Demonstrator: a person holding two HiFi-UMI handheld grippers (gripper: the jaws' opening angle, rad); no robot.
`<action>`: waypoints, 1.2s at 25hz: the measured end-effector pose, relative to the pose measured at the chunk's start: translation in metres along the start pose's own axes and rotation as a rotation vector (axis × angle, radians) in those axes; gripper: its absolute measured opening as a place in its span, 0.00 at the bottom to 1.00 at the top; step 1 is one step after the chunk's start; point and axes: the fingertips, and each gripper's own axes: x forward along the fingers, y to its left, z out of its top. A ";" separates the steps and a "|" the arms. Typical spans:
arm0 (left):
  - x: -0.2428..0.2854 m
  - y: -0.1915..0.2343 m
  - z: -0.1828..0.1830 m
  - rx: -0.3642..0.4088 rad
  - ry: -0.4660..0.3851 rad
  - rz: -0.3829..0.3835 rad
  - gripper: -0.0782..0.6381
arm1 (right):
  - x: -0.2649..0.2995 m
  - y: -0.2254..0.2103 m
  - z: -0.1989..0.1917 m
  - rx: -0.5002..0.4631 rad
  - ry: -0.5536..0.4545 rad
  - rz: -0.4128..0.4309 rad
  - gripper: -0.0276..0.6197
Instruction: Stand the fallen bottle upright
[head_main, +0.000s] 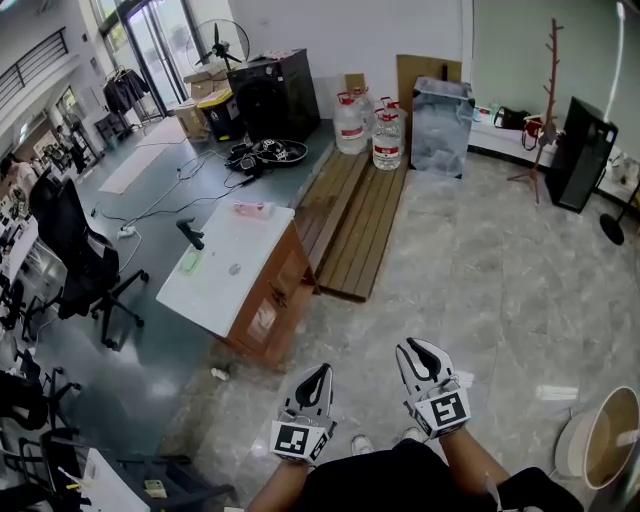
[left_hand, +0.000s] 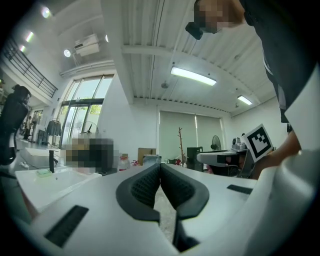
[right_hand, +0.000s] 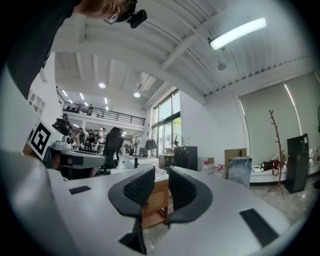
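Presently: left gripper (head_main: 318, 377), jaws together, empty; right gripper (head_main: 421, 352), jaws slightly apart, empty. Both level, well apart from table (head_main: 215, 275) bearing apparent fallen bottle (head_main: 249, 209), so evidently carried for approach.

Bottle (head_main: 249, 209) on table (head_main: 222, 245) far end; wooden platform (head_main: 355, 225) right; water jugs (head_main: 386, 138) behind platform.

White-topped wooden table (head_main: 225, 270), marble floor (head_main: 480, 280) to its right, slatted wooden platform (head_main: 350, 225) beside it, black office chair (head_main: 85, 260) to its left, glass doors (head_main: 160, 45) beyond it.
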 end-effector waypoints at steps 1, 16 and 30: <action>-0.001 0.006 0.000 0.003 0.001 0.001 0.13 | 0.004 0.005 -0.001 -0.004 0.004 -0.001 0.21; 0.044 0.088 -0.015 -0.010 0.023 0.035 0.13 | 0.101 -0.008 -0.010 -0.054 0.014 -0.029 0.76; 0.173 0.179 -0.005 -0.004 0.061 0.133 0.13 | 0.255 -0.096 -0.008 -0.055 0.005 0.013 0.97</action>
